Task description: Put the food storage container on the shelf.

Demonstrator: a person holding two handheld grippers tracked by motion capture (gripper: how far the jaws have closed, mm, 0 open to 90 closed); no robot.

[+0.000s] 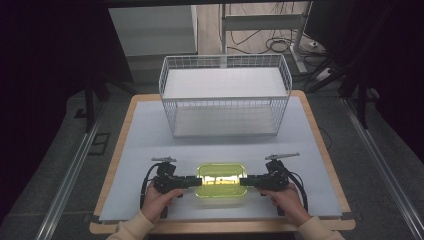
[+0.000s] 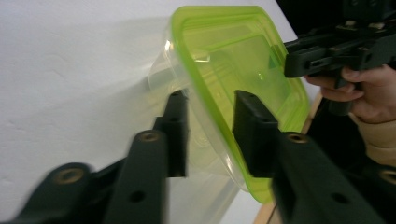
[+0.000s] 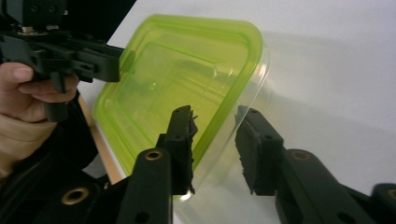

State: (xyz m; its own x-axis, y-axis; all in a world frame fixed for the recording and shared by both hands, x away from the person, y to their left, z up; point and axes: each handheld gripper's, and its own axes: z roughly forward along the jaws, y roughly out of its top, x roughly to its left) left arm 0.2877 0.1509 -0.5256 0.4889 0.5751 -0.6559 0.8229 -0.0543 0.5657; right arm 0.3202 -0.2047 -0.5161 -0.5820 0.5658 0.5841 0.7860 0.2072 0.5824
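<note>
A clear plastic container with a lime-green lid lies on the white mat near the table's front edge. My left gripper holds its left end and my right gripper its right end, both pointing inward. In the left gripper view my left gripper has one jaw on the lid and one against the clear wall of the container. The right gripper view has my right gripper clamped the same way over the container rim. Each view shows the other gripper at the far end.
A white wire basket stands at the back of the white mat, beyond the container. The wooden table edge runs just in front of the hands. Dark floor and rails flank the table.
</note>
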